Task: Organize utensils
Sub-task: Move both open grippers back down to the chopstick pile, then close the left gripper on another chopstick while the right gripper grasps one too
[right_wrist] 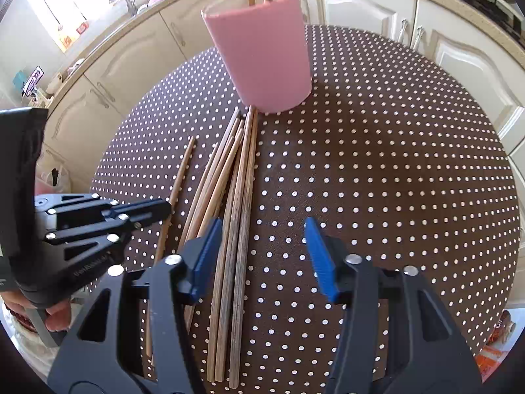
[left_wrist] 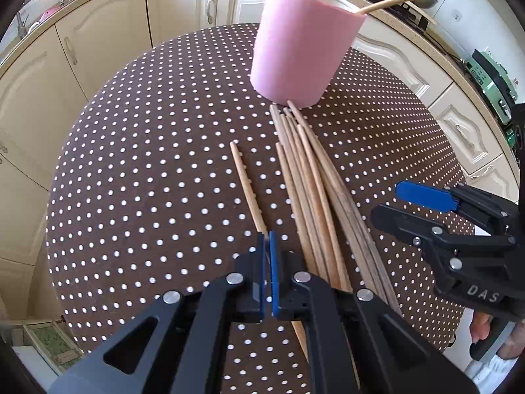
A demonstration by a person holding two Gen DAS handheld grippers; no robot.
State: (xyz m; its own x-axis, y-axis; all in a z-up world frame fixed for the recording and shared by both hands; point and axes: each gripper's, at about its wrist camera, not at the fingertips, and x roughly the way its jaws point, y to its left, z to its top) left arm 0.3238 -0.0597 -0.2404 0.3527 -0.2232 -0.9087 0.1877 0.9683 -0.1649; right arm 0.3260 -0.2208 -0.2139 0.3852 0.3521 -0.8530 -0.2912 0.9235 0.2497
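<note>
Steeply tilted, left gripper (left_wrist: 268, 239) pinches a lone chopstick (left_wrist: 246, 187).

My left claw (left_wrist: 268, 239) has pinched shut on a lone chopstick (left_wrist: 244, 184), it seems, apart from the chopstick pile (left_wrist: 315, 184) on the dotted bench (left_wrist: 147, 164). Pink cup (left_wrist: 302, 46) stands beyond; right claw (left_wrist: 390, 203) hovers open.

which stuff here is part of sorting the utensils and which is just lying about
Part of the job:
- single chopstick pinched in the left gripper
- bundle of chopsticks on the table
- pink cup already holding two chopsticks
- right gripper, jaws open

Just lying about:
- polka-dot tablecloth
- kitchen cabinets
</note>
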